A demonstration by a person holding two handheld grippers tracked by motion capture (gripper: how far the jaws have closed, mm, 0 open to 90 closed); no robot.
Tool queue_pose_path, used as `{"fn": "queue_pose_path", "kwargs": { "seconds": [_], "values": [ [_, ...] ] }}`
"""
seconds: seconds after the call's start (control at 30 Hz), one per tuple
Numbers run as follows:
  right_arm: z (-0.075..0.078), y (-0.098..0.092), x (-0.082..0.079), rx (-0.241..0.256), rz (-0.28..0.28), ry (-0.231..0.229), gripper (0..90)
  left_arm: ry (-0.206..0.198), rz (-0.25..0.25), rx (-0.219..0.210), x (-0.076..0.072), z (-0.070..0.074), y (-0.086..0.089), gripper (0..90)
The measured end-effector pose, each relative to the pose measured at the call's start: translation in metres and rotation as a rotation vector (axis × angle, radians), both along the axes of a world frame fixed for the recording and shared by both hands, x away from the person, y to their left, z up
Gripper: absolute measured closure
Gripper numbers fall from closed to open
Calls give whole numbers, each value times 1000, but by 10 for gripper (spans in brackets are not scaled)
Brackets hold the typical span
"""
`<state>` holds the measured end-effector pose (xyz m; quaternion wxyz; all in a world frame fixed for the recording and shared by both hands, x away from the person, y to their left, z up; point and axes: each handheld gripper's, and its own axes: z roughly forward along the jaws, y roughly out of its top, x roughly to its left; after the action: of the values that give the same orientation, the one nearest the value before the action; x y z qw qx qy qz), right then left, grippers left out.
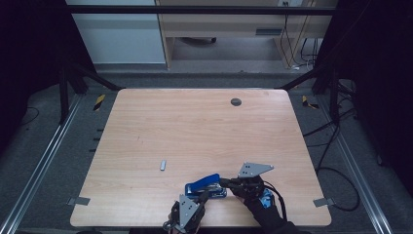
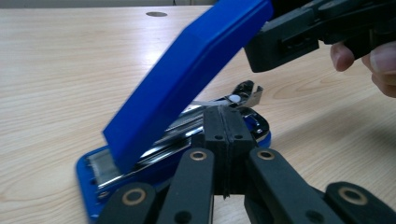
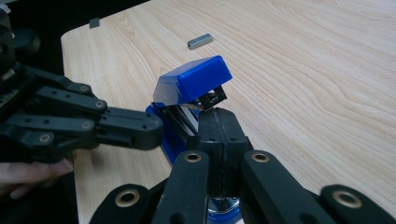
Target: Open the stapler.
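Note:
A blue stapler [image 1: 205, 186] lies near the table's front edge with its lid [image 2: 187, 79] swung up off the metal staple rail [image 2: 187, 126]. My left gripper [image 1: 203, 197] comes in from the front. In its own view its jaws [image 2: 224, 122] are shut, seam closed, tips resting against the stapler's rail and base. My right gripper [image 1: 223, 182] reaches in from the right, shut, its tips [image 2: 261, 44] touching the raised end of the lid. In the right gripper view its shut jaws [image 3: 218, 126] sit just under the lid [image 3: 194, 79], and the left gripper [image 3: 152, 128] meets the base.
A small grey strip of staples [image 1: 163, 165] lies loose on the wooden table [image 1: 195, 122], left of and beyond the stapler. A dark round grommet [image 1: 235, 102] sits near the far edge. Metal rails and cables run on the floor around the table.

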<state>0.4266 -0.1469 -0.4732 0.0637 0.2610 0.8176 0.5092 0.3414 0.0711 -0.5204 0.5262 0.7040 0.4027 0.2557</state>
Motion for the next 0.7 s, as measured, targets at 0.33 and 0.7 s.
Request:
{"fn": "queue_pose_path", "kwargs": {
  "seconds": [0.33, 0.7],
  "values": [
    [0, 0, 0, 0, 0, 0, 900, 30, 14, 14, 2, -3, -18, 897],
    [0, 0, 0, -2, 0, -2, 900, 51, 34, 14, 6, -8, -22, 896]
  ]
}}
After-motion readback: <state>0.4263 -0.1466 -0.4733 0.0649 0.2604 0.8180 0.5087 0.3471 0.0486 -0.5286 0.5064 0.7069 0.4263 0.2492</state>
